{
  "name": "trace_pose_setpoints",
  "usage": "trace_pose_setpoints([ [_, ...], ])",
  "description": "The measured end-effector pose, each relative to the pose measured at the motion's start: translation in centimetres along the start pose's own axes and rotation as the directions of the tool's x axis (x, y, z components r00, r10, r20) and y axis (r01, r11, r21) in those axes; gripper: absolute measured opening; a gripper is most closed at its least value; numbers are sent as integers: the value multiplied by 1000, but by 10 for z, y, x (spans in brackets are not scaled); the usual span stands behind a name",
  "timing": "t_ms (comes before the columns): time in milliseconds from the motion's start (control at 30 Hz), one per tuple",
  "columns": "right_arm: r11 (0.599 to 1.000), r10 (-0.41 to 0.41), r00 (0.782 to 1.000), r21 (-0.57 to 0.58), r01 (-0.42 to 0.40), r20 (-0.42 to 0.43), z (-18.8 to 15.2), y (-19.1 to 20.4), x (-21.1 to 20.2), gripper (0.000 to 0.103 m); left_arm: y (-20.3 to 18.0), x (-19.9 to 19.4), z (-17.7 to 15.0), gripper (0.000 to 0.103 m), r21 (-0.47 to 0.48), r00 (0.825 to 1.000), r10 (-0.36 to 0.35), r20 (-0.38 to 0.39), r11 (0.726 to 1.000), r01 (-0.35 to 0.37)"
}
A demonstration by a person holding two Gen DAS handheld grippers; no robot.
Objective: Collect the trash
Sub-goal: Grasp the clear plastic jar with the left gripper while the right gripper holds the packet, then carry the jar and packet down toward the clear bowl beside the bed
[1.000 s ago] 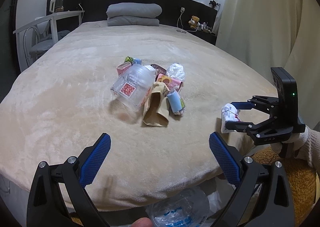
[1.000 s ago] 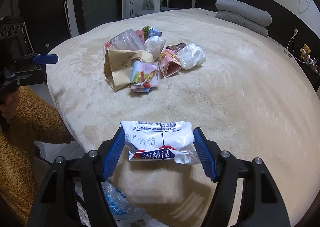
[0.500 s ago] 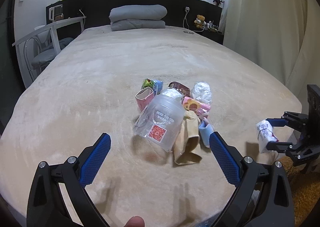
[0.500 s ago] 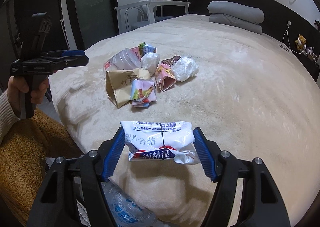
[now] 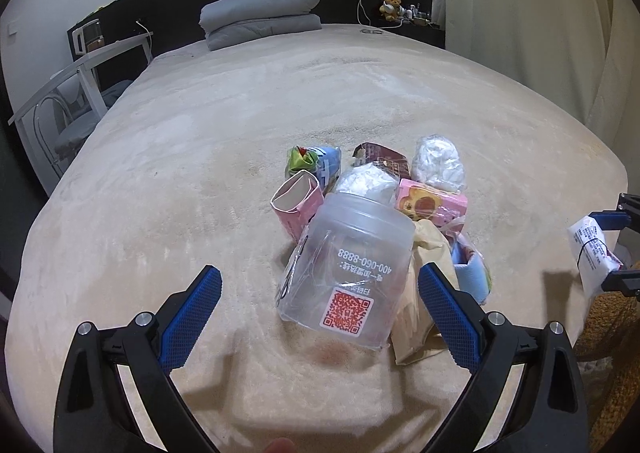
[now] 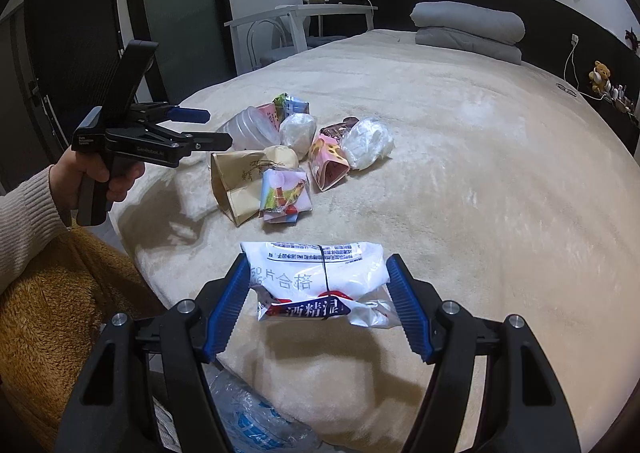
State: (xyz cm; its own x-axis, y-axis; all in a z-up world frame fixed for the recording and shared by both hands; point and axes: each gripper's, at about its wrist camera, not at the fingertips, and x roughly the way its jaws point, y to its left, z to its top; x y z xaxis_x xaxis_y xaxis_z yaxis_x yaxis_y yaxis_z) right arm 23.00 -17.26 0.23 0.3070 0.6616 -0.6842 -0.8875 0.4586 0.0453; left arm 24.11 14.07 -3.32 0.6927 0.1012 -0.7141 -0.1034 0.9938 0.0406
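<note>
Left wrist: beige bed (image 5: 200, 173), gray pillows (image 5: 260, 15).

Left gripper (image 5: 320, 317): black frame, blue cross-hatched pads, one silver screw on each finger arm.
Right gripper (image 6: 318, 303): black frame, blue ribbed pads, silver screws.
Left gripper side: black pistol handle, small white print, flat black block on top.
Sleeve (image 6: 24, 209): cream ribbed knit.
Garment (image 6: 52, 293): mustard fleece.

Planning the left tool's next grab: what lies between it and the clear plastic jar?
Only bare beige blanket, seen in the left wrist view, separates the left tool from the clear plastic jar.
</note>
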Motion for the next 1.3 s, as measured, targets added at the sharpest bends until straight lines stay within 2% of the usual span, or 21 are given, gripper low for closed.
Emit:
trace_pose_setpoints([
  [133,1000,6,1000,1,-6,-5,1,1,1,68,-6,10,3,96,36,999,-40,-28,999,41],
  [233,1000,8,1000,-1,-8,-7,1,1,1,68,-8,19,6,83,52,996,-65,-54,996,68],
  [333,1000,9,1000,0,-9,-12,1,1,2,68,-6,26,7,78,38,994,-81,-71,996,84],
  [400,1000,9,1000,2,-9,-14,1,0,3,68,-5,29,7,69,35,993,-85,-83,996,88],
  [767,1000,0,1000,1,0,-9,1,1,3,68,-3,17,1,66,29,997,-67,-40,997,68],
  [1300,999,-27,999,29,26,30,0,6,-7,68,6,-45,-10,66,-99,992,-60,110,993,71],
])
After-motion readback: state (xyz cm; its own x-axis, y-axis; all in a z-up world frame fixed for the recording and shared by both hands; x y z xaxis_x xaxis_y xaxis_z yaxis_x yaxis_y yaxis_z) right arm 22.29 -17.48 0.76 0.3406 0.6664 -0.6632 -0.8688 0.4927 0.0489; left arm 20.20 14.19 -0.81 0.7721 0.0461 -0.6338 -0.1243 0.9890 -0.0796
